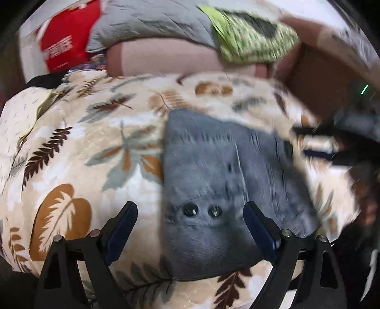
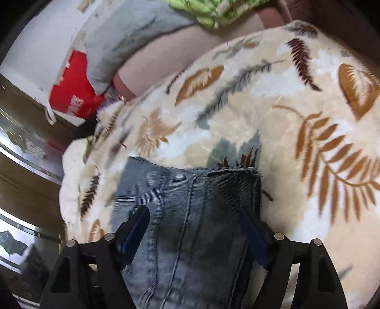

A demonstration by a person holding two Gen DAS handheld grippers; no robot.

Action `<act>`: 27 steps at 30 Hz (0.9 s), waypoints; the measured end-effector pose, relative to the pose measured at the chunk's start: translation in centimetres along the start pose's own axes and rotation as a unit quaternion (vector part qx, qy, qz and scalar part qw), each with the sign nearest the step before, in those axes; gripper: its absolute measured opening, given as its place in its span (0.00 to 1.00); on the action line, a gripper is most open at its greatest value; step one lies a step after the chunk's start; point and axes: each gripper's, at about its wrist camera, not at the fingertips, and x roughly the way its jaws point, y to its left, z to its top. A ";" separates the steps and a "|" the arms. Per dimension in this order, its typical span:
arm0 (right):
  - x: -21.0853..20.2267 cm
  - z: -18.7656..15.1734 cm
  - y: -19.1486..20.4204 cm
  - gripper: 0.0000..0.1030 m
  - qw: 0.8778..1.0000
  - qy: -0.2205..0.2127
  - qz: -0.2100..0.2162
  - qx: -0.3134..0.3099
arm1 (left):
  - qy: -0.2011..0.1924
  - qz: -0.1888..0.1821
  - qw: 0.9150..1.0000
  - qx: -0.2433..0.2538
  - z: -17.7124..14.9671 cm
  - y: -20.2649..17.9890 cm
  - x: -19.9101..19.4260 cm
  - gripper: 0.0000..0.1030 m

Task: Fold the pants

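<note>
The blue denim pants [image 1: 220, 180] lie folded into a compact bundle on a cream blanket with leaf prints [image 1: 78, 147]. Two dark buttons show near their near edge. My left gripper [image 1: 191, 209] is open just above the bundle's near left part, its jaws wide apart and empty. In the right wrist view the pants [image 2: 190, 214] lie under my right gripper [image 2: 194, 215], which is open with its jaws spread over the denim, not closed on it. The other gripper shows blurred at the right edge of the left wrist view [image 1: 337, 147].
A grey pillow [image 1: 152, 21], a green patterned cloth [image 1: 249, 38] and a pink cushion [image 1: 166, 59] lie beyond the blanket. A red bag [image 1: 64, 40] stands at the far left. A brown headboard or box [image 1: 320, 78] is at the right. The floor [image 2: 26, 147] shows left of the bed.
</note>
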 end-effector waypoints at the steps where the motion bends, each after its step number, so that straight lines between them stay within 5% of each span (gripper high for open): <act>1: -0.8 -0.4 0.1 0.78 1.000 0.002 0.018 0.003 | 0.014 0.011 1.000 0.014 -0.5 -0.5 0.9 0.88; 7: -2.3 -6.3 -0.3 0.78 0.983 0.070 0.164 0.045 | 0.020 0.007 1.000 0.000 -0.7 -0.3 1.5 0.92; 10: 1.0 -8.7 -1.9 0.74 0.986 0.114 0.112 0.043 | 0.022 0.015 1.000 0.009 -0.8 -0.7 1.7 0.92; 13: -0.4 -8.4 -2.4 0.74 0.985 0.082 0.132 0.073 | 0.010 0.017 1.000 0.005 -0.8 -0.6 0.2 0.92; 15: -2.6 -8.1 -1.9 0.74 0.992 0.043 0.111 0.049 | -0.008 0.015 1.000 0.002 -0.5 -0.3 -0.9 0.92; 19: -3.9 -8.6 -4.4 0.74 0.995 0.031 0.062 0.076 | -0.035 0.042 0.998 0.016 -1.0 0.1 -2.2 0.92; 23: -2.3 -9.4 -5.9 0.74 0.984 0.079 0.104 0.120 | -0.006 0.030 1.000 -0.007 -1.7 1.3 -0.9 0.92; 27: -1.6 -9.8 -6.6 0.75 0.980 0.088 0.100 0.145 | 0.011 0.004 0.999 -0.033 -1.6 2.2 -0.2 0.92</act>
